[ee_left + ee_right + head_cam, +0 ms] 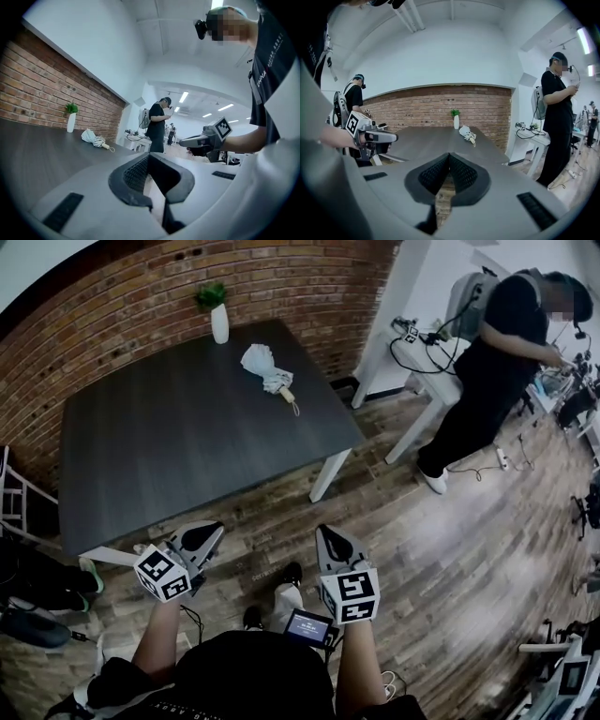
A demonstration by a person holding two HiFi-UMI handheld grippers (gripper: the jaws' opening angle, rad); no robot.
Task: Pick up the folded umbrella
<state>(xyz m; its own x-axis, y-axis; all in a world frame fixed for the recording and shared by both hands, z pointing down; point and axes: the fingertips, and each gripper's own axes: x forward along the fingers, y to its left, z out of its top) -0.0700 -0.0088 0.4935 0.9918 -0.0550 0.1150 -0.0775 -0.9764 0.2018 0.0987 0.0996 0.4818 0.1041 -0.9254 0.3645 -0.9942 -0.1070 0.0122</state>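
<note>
Shirt print (260, 77) is unreadable; folded umbrella (266, 367) lies on table (187, 446).

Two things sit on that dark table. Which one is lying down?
The umbrella: it lies flat and folded, while the white vase stands upright.

The left hand-held gripper (212, 531) is being held out on a bare left forearm (157, 645), just short of the near edge of the bench (187, 437). It is being pointed toward that edge, close to level. Its jaws are being held together at the tips, with nothing between them. The right hand-held gripper (324, 532) is being held on the right forearm (352, 667) beside the left one but apart from it, off the bench's near right corner. It is being tilted slightly downward, with its jaws pressed together and empty.
</note>
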